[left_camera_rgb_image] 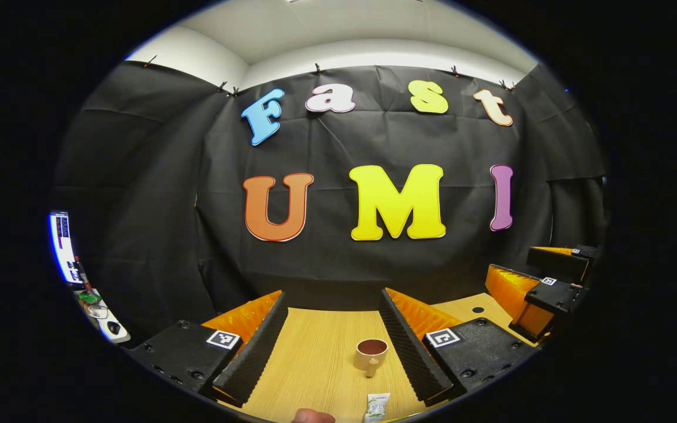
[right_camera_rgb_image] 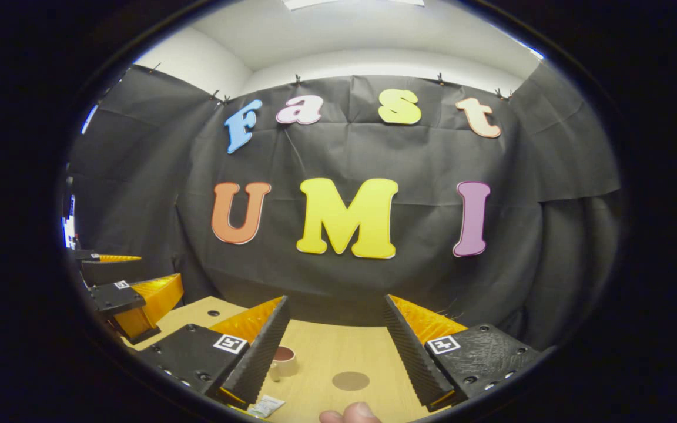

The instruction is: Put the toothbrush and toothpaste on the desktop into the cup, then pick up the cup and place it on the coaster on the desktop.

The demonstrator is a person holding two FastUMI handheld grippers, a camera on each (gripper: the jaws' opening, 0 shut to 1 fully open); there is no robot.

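Your left hand-held gripper [left_camera_rgb_image: 334, 346] is spread wide with nothing between its fingers, raised above the surface [left_camera_rgb_image: 315, 352]. Your right hand-held gripper [right_camera_rgb_image: 335, 349] is likewise wide open and carries nothing. The cup [left_camera_rgb_image: 371, 354] stands upright on the surface ahead of the left fingers, apart from the coaster [right_camera_rgb_image: 350, 380], which lies bare to its right in the right gripper view. The toothpaste [left_camera_rgb_image: 377, 406] lies flat just in front of the cup. The toothbrush cannot be located. When you grasp the toothpaste, lower squarely over it, close across its narrow width, and keep the cup clear of the fingers.
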